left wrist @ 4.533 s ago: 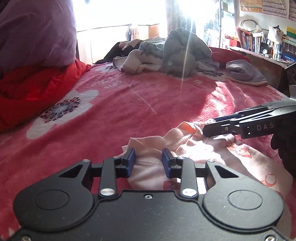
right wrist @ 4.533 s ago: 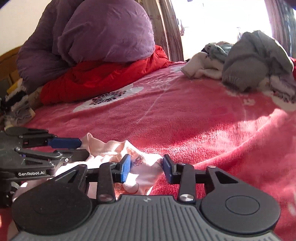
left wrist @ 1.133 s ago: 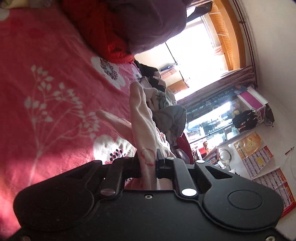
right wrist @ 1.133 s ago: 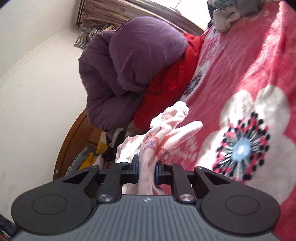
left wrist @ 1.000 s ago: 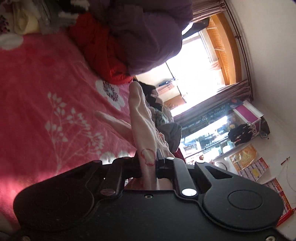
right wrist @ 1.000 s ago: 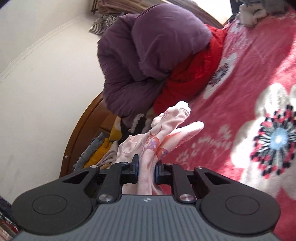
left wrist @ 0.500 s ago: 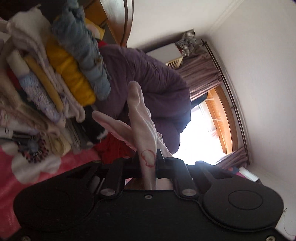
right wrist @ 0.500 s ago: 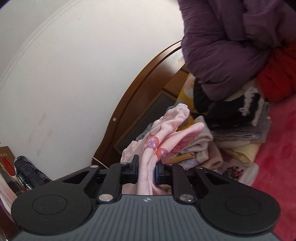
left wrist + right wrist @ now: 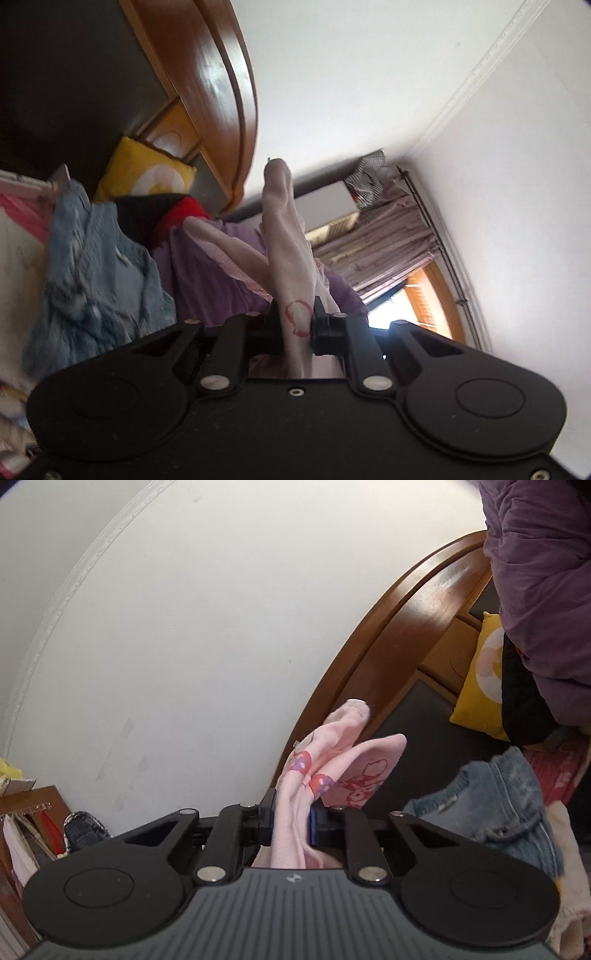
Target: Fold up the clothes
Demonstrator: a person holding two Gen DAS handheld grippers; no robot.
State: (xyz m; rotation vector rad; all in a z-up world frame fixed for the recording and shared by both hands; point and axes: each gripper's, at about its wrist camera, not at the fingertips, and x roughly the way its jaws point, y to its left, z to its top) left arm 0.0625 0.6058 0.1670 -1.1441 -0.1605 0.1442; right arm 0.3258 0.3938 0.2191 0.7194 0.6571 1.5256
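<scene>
Your left tongs [image 9: 297, 325] and right tongs [image 9: 291, 821] are both clamped on the pink printed garment [image 9: 332, 760], lifted and not yet folded.

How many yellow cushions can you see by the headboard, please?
1: a yellow cushion leans against the wooden headboard, beside the purple duvet. More may be hidden behind the duvet.

Pillow [image 9: 480, 686] leans against headboard [image 9: 417, 602], behind denim garment [image 9: 495, 797].
</scene>
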